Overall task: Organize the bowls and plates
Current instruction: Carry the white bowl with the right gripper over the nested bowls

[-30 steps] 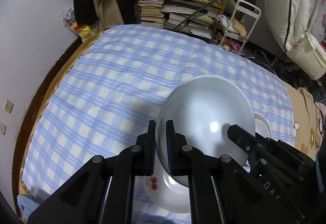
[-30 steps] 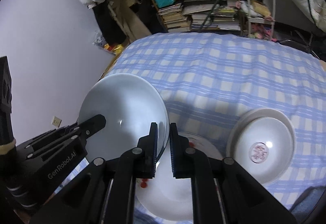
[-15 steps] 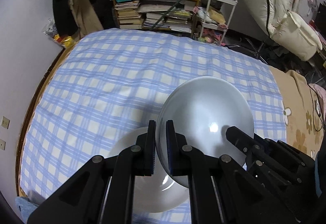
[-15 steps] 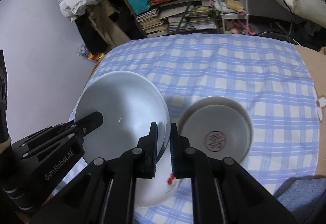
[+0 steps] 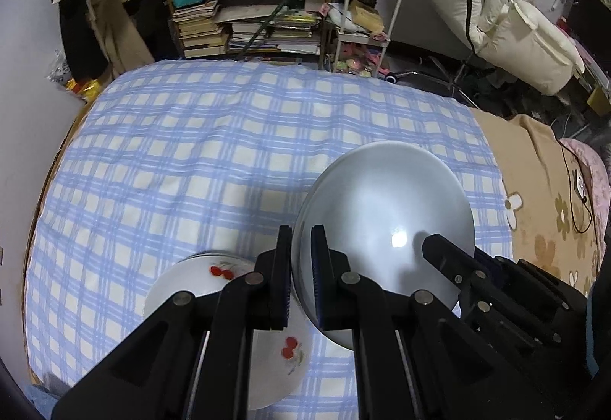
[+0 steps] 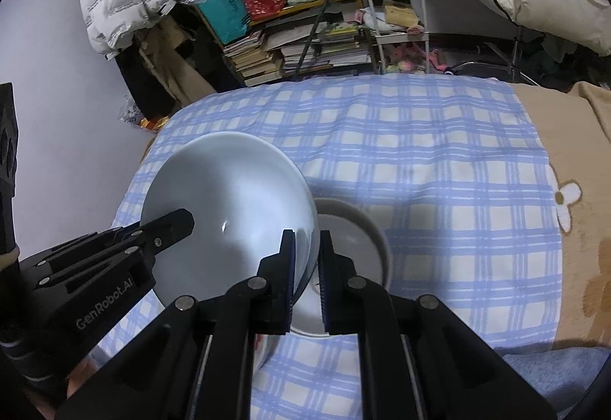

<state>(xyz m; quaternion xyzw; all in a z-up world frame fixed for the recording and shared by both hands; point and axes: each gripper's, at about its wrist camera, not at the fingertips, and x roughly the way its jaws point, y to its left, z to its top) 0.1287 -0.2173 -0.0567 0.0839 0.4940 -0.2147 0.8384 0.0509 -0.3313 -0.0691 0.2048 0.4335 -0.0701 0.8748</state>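
Both grippers hold one plain white bowl (image 5: 385, 225) by opposite sides of its rim, lifted above the blue checked cloth. My left gripper (image 5: 301, 267) is shut on its left rim; my right gripper (image 6: 305, 267) is shut on its right rim, and the bowl (image 6: 229, 206) fills the left of the right wrist view. A white plate with red cherries (image 5: 229, 328) lies on the cloth below the left gripper. A second white bowl (image 6: 351, 252) sits on the cloth just right of and under the held bowl.
The checked cloth (image 5: 198, 152) covers a bed-like surface with a brown flowered blanket (image 6: 573, 160) at its right. A purple wall (image 5: 23, 114) runs along the left. Bookshelves, a white cart (image 5: 366, 18) and clutter stand beyond the far edge.
Both grippers have carried the held bowl to the right and up, off the cherry plate. It now hangs over the second bowl's left side.
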